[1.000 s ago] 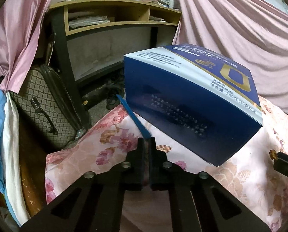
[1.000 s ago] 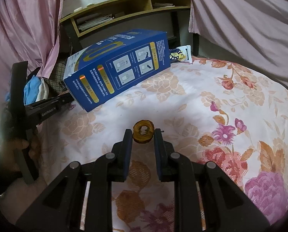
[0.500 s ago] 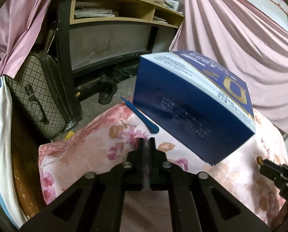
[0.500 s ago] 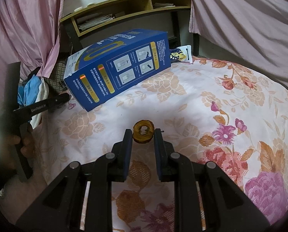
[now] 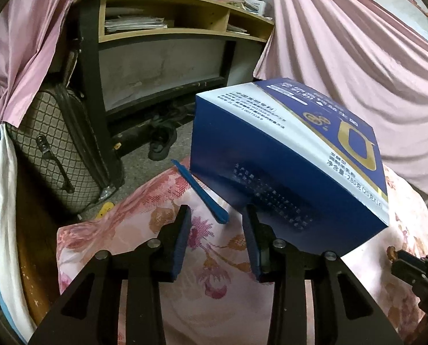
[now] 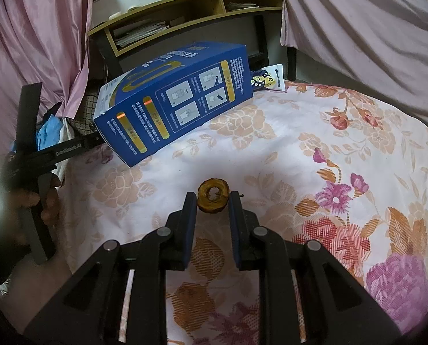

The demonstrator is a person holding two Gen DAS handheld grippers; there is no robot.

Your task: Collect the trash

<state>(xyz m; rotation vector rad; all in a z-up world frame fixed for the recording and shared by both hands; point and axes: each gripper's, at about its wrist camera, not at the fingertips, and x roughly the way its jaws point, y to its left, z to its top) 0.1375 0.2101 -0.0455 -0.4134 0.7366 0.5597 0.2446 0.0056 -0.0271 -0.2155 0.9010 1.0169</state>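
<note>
A blue and white carton (image 5: 286, 155) lies tilted on the floral cloth (image 5: 127, 224), raised at its near end. A thin blue plastic stick (image 5: 199, 189) rests on the cloth beside it. My left gripper (image 5: 216, 211) has its jaws opening, and the stick's near tip lies loose between the fingertips. My right gripper (image 6: 212, 201) is shut on a brown ring-shaped scrap (image 6: 213, 192) just above the cloth. Seen from the right wrist view, the carton (image 6: 179, 97) has a yellow and white snack wrapper (image 6: 268, 79) behind it.
A wooden shelf unit (image 5: 162, 31) with papers stands behind the table. A checked bag (image 5: 55, 149) and a dark shoe (image 5: 162, 143) are on the floor to the left. Pink curtains (image 5: 343, 57) hang all around. A hand (image 6: 32, 201) holds the left gripper's handle.
The left jaws were shut with the blue stick at their tips and now stand apart, the stick lying loose. The right gripper and its brown ring have not moved.
</note>
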